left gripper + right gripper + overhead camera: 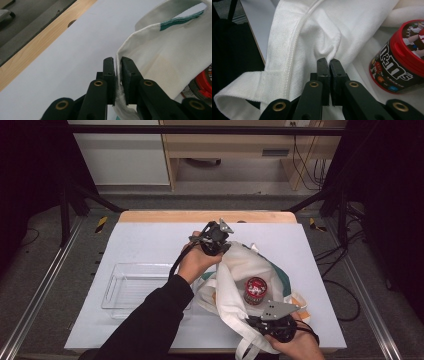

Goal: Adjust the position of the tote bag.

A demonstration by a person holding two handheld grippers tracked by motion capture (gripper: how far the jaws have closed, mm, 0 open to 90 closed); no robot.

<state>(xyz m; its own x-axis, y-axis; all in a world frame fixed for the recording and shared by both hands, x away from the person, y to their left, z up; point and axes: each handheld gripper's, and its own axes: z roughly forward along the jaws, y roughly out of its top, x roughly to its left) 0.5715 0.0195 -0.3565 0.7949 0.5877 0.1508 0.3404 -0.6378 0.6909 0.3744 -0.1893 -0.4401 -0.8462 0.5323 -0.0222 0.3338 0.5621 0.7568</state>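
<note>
White cloth tote bag (235, 280) lay on the right half of the table (150, 240), pinched at two places. The left claw (118, 63) was clamped on the bag's rim, a thin fold of woven cloth pressed between its flat black jaws; in the high view that claw (216, 236) sat at the bag's far edge, held by a hand (196, 262) in a black sleeve. The right claw (329, 62) was clamped on a bunched wrinkle of the same coarse fabric, just beside a stitched hem and a looped strap; from above it (272, 317) gripped the bag's near side, a grey three-cornered plate on top. Green trim ran along the bag's seam. Inside the spread mouth stood a round candy tub (255, 291) with a red lid and dark printed wall. Left of the bag rested a clear, rectangular plastic bin (131, 287). The table top was smooth and pale, with a wooden strip at its far edge.
</note>
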